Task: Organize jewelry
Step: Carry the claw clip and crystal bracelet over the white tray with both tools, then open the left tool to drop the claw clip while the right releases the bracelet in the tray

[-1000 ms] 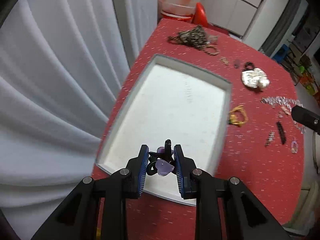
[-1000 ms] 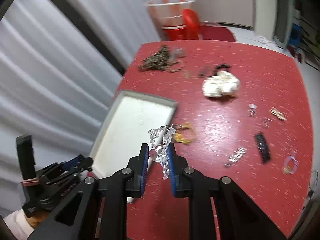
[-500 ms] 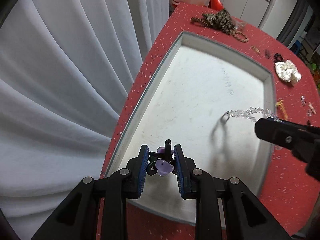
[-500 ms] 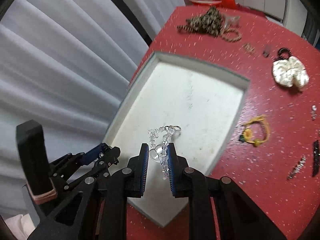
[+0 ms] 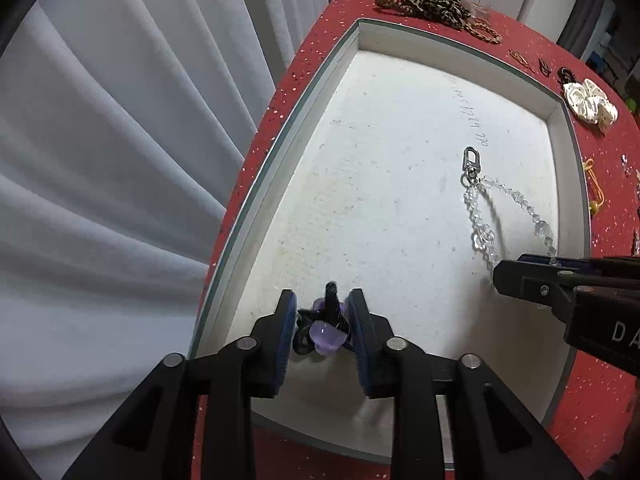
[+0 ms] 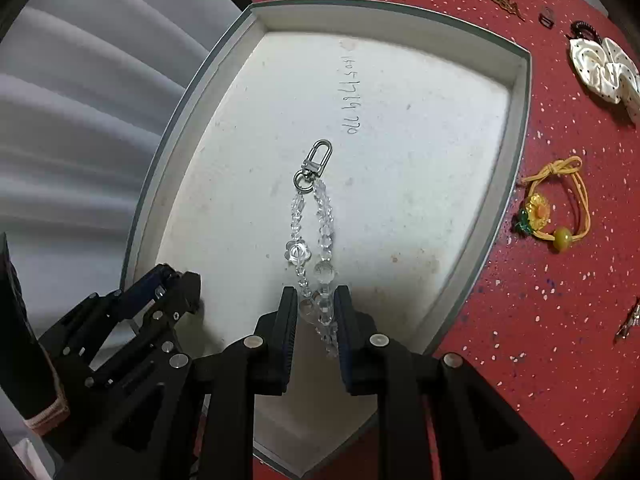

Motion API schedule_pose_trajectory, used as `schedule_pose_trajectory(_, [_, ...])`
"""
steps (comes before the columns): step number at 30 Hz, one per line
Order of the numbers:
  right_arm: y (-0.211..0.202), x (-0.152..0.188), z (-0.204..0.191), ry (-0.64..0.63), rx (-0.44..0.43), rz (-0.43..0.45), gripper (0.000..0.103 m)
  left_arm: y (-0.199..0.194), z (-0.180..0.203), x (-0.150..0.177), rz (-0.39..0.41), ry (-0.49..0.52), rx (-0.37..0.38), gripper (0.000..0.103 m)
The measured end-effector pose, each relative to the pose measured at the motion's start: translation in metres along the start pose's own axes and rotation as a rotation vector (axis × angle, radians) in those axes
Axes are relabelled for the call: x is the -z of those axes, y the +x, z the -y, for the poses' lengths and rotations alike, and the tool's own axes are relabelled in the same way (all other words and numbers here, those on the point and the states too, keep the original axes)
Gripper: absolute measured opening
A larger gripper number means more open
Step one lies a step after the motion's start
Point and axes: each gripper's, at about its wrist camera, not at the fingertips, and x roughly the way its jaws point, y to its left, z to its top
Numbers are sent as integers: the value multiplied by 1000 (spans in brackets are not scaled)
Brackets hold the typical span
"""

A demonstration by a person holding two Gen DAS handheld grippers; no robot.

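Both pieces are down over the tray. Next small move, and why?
Probably open the right gripper: it pinches the clear bead chain, whose clasp end lies on the white tray. The left gripper, jaws just opening, looks off the purple hair clip.

Both wrist views close, steeply downward, sharing white tray (image 5: 558, 128)

Even, soft indoor light, moderately bright. White tray floor (image 6: 420, 128) brightest, with no harsh glare. Dark shadow pools beneath right gripper (image 6: 316, 312). Strong fisheye bulge; black vignette in corners. Centre sharp, slight blur toward edges.
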Motion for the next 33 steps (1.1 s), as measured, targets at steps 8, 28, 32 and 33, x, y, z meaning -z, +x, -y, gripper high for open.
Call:
schedule_pose_trajectory(8, [-9, -6, 5, 21, -2, -5, 45, -9, 5, -5, 11, -7, -16, 86])
schedule_pose_trajectory(28, [-73, 6, 38, 117, -26, 100, 67, -33, 5, 2, -11, 6, 27, 86])
schedule_pose_trajectory(32, [-82, 17, 51, 164, -12, 110, 71, -39, 9, 5, -16, -1, 44, 103])
schedule_pose_trajectory(33, [-84, 20, 56, 176, -10, 115, 75, -40, 10, 6, -18, 2, 48, 103])
